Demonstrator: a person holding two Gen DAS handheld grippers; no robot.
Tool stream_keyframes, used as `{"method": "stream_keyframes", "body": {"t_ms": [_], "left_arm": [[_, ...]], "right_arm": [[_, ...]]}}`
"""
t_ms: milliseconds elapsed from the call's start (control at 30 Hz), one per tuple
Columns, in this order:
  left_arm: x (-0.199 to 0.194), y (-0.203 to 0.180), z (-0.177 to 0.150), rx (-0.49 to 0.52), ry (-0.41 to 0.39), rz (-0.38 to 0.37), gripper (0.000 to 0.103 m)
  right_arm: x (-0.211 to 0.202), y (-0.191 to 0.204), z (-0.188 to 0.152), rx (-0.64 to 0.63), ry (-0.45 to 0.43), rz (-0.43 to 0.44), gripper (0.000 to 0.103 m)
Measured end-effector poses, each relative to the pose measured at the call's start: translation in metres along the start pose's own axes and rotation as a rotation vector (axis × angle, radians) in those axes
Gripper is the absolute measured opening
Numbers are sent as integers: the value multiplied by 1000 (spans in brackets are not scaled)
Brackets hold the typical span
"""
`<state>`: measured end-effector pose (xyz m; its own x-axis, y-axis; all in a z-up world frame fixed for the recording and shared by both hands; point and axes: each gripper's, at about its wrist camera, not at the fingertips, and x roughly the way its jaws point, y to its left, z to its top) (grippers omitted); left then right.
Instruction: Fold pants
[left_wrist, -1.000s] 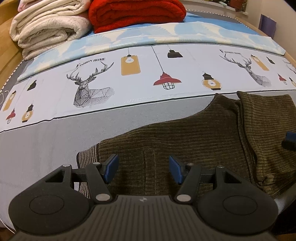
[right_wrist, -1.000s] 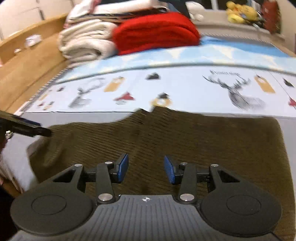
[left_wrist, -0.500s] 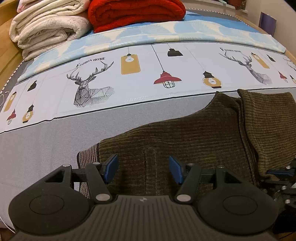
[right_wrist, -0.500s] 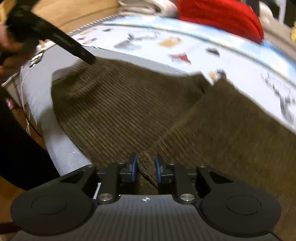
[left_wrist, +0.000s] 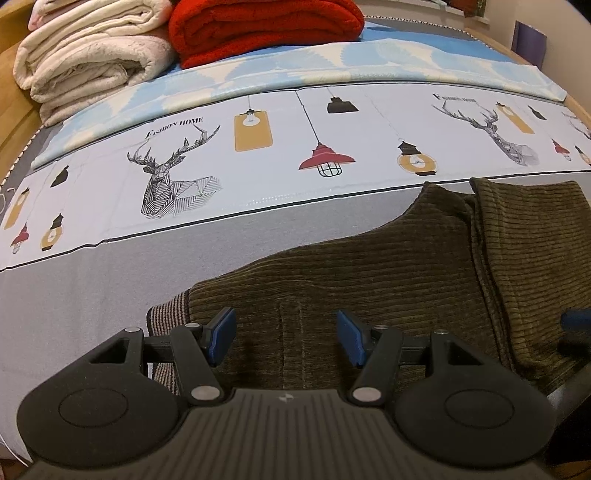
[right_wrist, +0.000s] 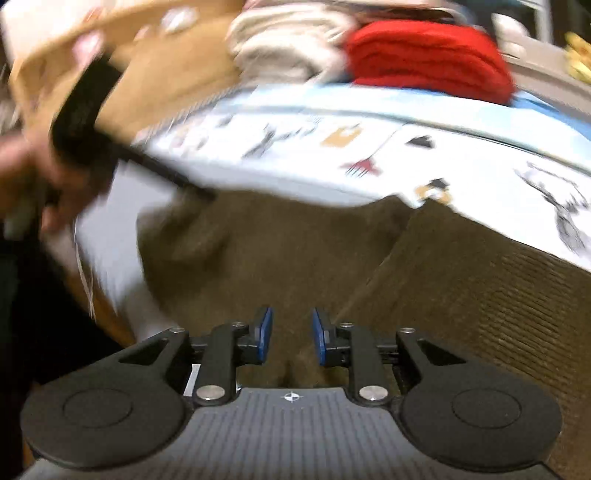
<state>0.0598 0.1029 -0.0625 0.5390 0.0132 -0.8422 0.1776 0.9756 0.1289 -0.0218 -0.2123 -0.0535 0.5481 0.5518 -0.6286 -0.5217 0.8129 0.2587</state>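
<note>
On bedsheet (left_wrist: 110, 206), "FASHION HOME" lettering (left_wrist: 174, 127)

Olive ribbed pants (left_wrist: 388, 280), deer-and-lantern printed sheet (left_wrist: 258, 177).

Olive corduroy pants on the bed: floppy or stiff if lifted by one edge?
Probably floppy: the corduroy pants already lie folded over themselves with soft creases. The thick ribbed cloth looks fairly heavy, so it should drape and drag. The ribs likely grip the grey bedsheet, not slide.

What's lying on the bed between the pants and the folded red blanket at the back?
In the left wrist view, between the pants and the red blanket there is only bedding: grey sheet, deer-and-lamp printed panel, blue-and-cream cover.
</note>
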Motion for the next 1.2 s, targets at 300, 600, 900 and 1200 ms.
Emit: {"method": "stream_keyframes", "body": {"t_ms": [300, 600, 900, 1200], "left_arm": [[1, 5, -3, -7, 9, 10, 66], [0, 6, -3, -4, 8, 10, 66], [0, 15, -6, -47, 23, -9, 66], [-6, 75, -29, -323, 92, -128, 73]], "right_arm": [[23, 18, -18, -211, 163, -71, 24], [29, 21, -24, -208, 185, -92, 24], [33, 6, -30, -172, 220, -164, 29], [28, -7, -7, -68, 109, -240, 32]]}}
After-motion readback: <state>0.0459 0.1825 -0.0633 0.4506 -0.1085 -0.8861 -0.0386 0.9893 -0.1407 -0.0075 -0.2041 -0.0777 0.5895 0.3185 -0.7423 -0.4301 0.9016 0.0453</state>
